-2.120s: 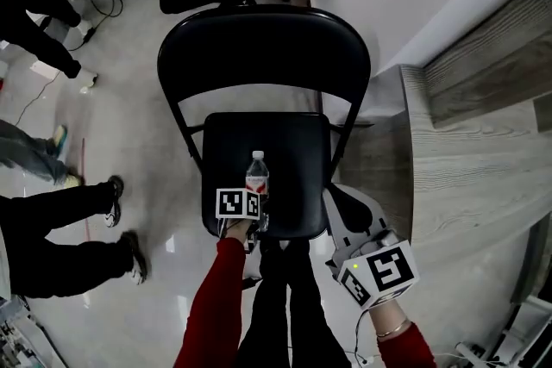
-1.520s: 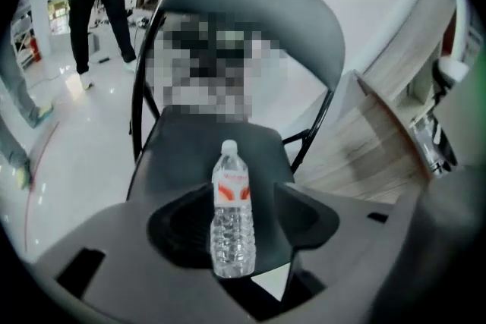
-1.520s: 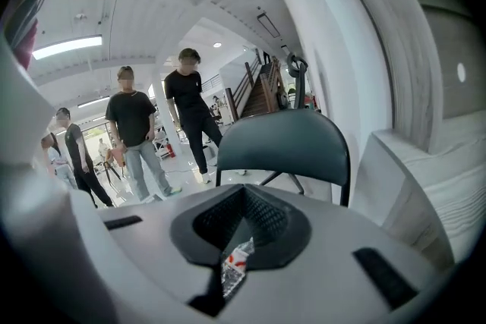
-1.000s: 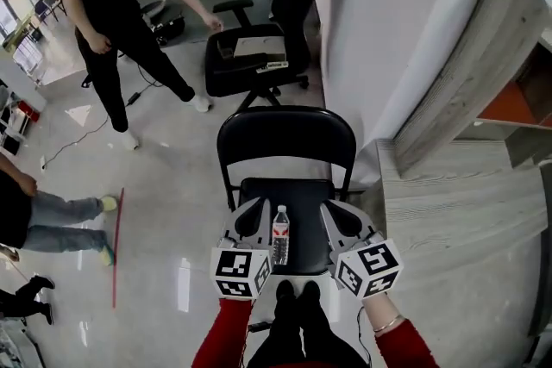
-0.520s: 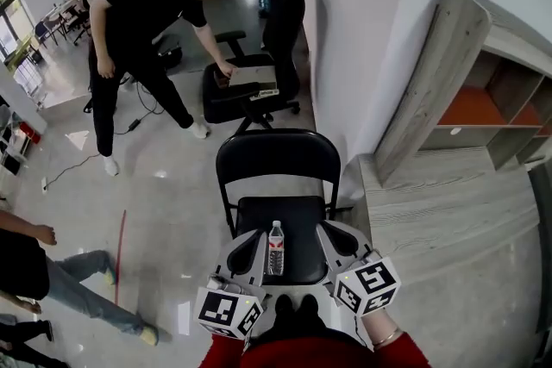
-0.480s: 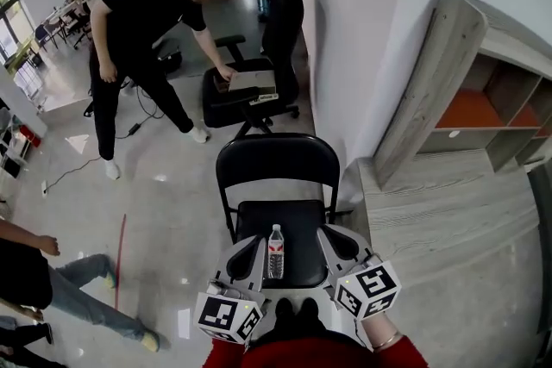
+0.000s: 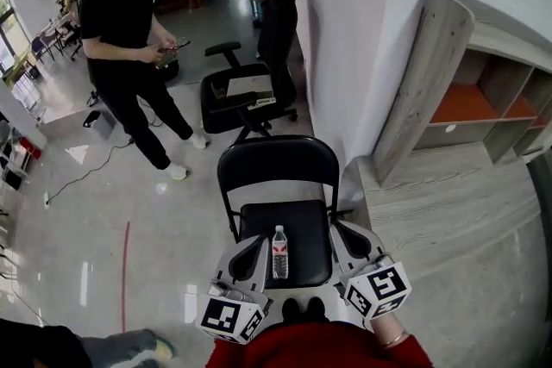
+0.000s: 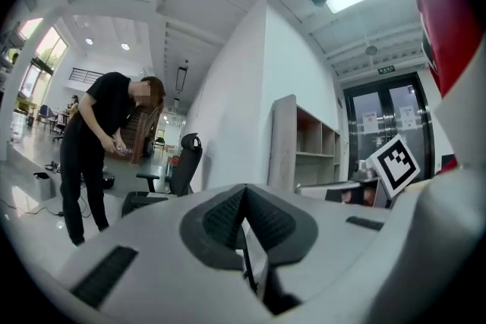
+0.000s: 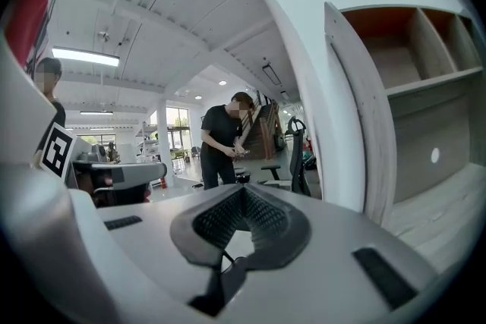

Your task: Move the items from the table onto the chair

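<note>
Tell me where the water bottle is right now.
In the head view, the water bottle stands upright on the black chair, near the seat's front edge, between the left hand-held gripper and the right hand-held gripper.

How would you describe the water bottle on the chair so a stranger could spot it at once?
Find the black folding chair beside the white wall. On its seat, toward the front edge, stands a clear water bottle. It is the only thing there, upright, with a white cap and red label.
</note>
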The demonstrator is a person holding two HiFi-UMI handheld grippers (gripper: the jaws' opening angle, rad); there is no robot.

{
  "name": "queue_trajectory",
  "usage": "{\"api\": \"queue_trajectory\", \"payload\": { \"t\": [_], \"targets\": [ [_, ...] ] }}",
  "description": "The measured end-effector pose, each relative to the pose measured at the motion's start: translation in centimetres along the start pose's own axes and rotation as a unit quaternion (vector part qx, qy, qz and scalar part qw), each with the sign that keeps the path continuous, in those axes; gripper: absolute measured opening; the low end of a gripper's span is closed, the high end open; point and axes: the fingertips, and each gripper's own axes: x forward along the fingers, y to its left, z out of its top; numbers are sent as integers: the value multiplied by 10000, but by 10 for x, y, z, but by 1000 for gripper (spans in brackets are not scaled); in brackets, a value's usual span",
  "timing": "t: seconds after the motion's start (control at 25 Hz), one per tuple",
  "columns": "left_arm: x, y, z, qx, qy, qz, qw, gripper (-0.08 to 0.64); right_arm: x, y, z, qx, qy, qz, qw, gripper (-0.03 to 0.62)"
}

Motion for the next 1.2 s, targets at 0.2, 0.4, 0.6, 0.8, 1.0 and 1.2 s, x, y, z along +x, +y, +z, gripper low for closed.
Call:
{"api": "queue_trajectory", "payload": {
  "t": [0.2, 0.4, 0.6, 0.8, 1.0, 1.2],
  "targets": [
    [4, -7, 1, 0, -37, -100, 9999, 8, -4, 4, 0, -75, 31, -15, 10000, 11],
    [5, -7, 0, 65, 23, -222, 9997, 8, -6, 8, 2, -137, -41, -92, 9999, 11],
    [2, -10, -7, -77, 114, -212, 9997, 8, -7, 10, 2, -239, 16, -74, 9997, 11],
    [-2, -11, -9, -104, 122, -194, 9997, 8, -7, 14, -1, -251, 89, -43, 9996, 11],
    [-7, -7, -10, -84, 171, -129, 9997, 8, -7, 19, -4, -206, 134, -6, 9997, 11],
    [-9, -6, -14, -75, 186, -93, 9998, 8, -8, 19, -8, -198, 176, 13, 9996, 11]
  ]
}}
